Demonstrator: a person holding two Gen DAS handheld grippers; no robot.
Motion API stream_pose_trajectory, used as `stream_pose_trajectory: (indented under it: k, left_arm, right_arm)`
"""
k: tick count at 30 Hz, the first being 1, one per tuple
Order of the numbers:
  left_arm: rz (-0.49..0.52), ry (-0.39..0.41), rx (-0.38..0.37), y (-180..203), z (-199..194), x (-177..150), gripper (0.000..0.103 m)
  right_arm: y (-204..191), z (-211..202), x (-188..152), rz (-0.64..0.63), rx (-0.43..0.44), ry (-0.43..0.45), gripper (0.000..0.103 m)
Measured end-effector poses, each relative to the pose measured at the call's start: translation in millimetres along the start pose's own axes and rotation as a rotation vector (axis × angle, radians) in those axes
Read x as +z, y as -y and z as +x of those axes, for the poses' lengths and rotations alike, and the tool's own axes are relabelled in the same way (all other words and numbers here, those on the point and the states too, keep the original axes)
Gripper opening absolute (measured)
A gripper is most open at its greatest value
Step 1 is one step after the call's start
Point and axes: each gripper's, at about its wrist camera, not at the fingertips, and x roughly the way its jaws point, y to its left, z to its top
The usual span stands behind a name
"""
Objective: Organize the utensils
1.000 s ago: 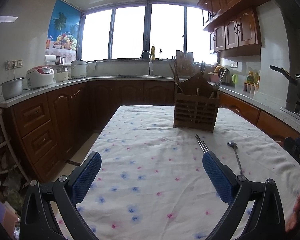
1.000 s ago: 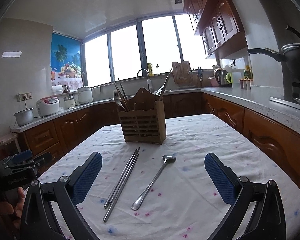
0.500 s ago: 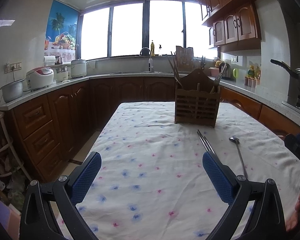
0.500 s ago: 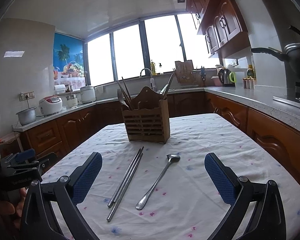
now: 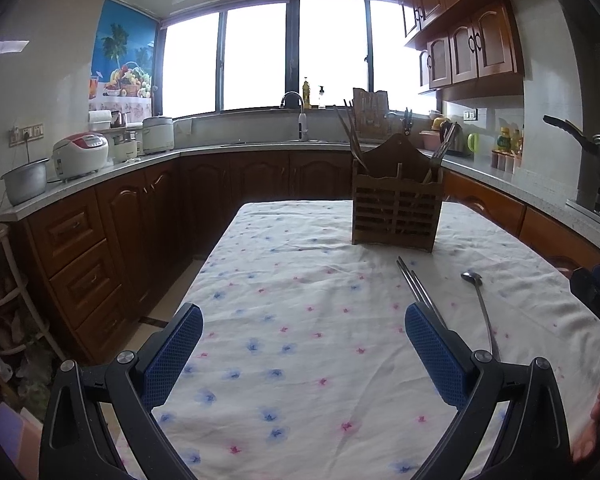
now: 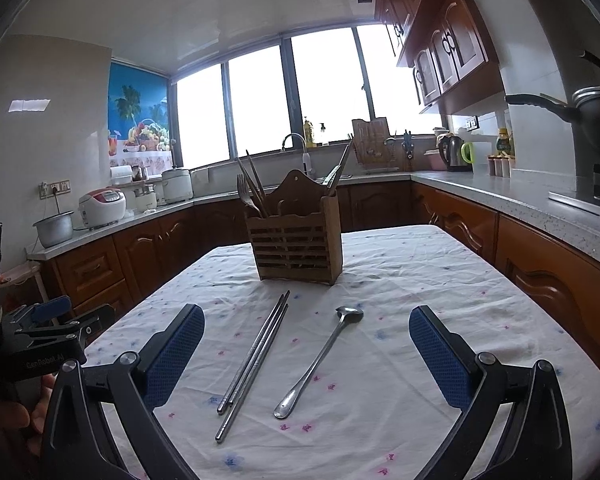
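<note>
We hold the right gripper (image 6: 306, 350) low over the desk (image 6: 420, 360), pads spread wide, nothing between them; the left gripper (image 5: 302, 350) is likewise wide open and empty, over a bare stretch of the white flower-print cloth. Nearest us in the right view lie the metal chopsticks (image 6: 256, 360), side by side and touching, running away toward the holder; just beside them, apart, the spoon (image 6: 320, 360), bowl at the far end. In the left view the chopsticks (image 5: 418, 292) pass behind the right pad, and the spoon (image 5: 480, 308) lies right of them. Farther back the wooden utensil holder (image 6: 296, 248) stands upright on the cloth, with a fork and sticks poking out. Nothing blocks the way to it. Beyond are brown cabinets, a grey counter with rice cookers (image 5: 82, 154), a sink tap, big bright windows and a fruit poster. A hand (image 6: 4, 420) shows at the left edge of the right view. Against the frames before, both cameras have come a bit closer to the holder; utensils lie unmoved.
</note>
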Motion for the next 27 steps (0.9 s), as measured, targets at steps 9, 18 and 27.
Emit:
stream_pose_trajectory:
  k: [9, 18, 27]
  left_arm:
    - [0.006, 0.013, 0.011, 1.3, -3.9, -1.4, 0.102]
    - [0.008, 0.010, 0.018, 1.2, -5.7, -0.8, 0.102]
    - [0.017, 0.013, 0.019, 1.6, -7.6, 0.6, 0.102]
  right_arm:
    - [-1.5, -0.3, 1.0, -0.007, 0.004, 0.008, 0.103]
    - [-2.8, -1.9, 3.4, -0.010, 0.010, 0.010, 0.103]
    - [-5.2, -2.7, 5.6, -0.014, 0.015, 0.015, 0.103]
